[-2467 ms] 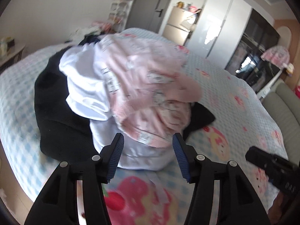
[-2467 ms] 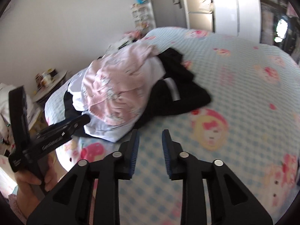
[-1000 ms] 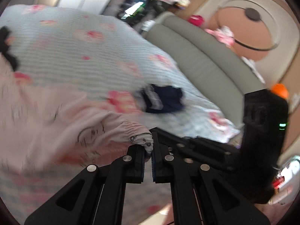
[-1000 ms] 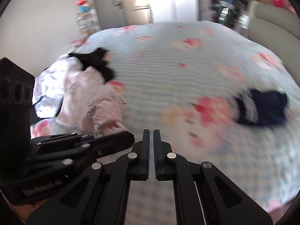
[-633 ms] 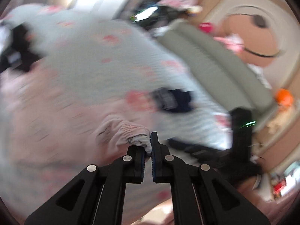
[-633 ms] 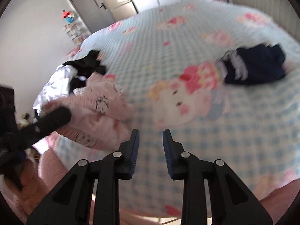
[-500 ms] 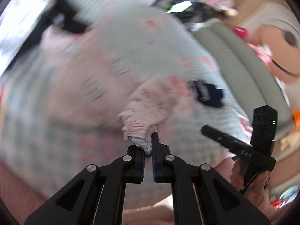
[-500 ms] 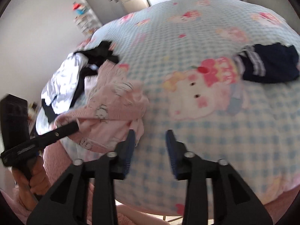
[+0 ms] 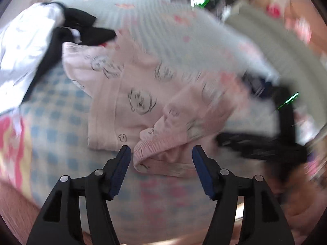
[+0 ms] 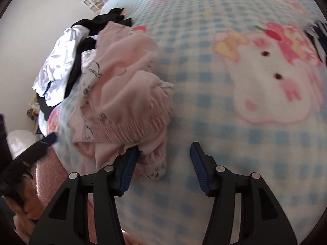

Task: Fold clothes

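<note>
A pink garment with cartoon prints (image 9: 143, 94) lies crumpled on the blue-checked bed cover (image 9: 57, 134) near the bed's front edge. Its ribbed cuff (image 9: 151, 151) lies between the pads of my left gripper (image 9: 161, 157), whose jaws are opening and no longer press on it. In the right wrist view the same pink garment (image 10: 126, 94) sits bunched at left. My right gripper (image 10: 163, 155) hangs over it with jaws opening; the garment's gathered hem (image 10: 151, 163) touches the left pad, the right pad is over bare cover.
A pile of white and black clothes (image 9: 40, 36) lies behind the pink garment, seen too as white and black clothes (image 10: 67, 47) in the right wrist view. A dark navy garment (image 10: 318, 38) lies at the far right. The cartoon-print bed cover (image 10: 265, 81) spreads to the right.
My left gripper let go of the pink cuff and its jaws spread wide. The right gripper dropped toward the garment's hem and opened further. The garment now rests on the bed.
</note>
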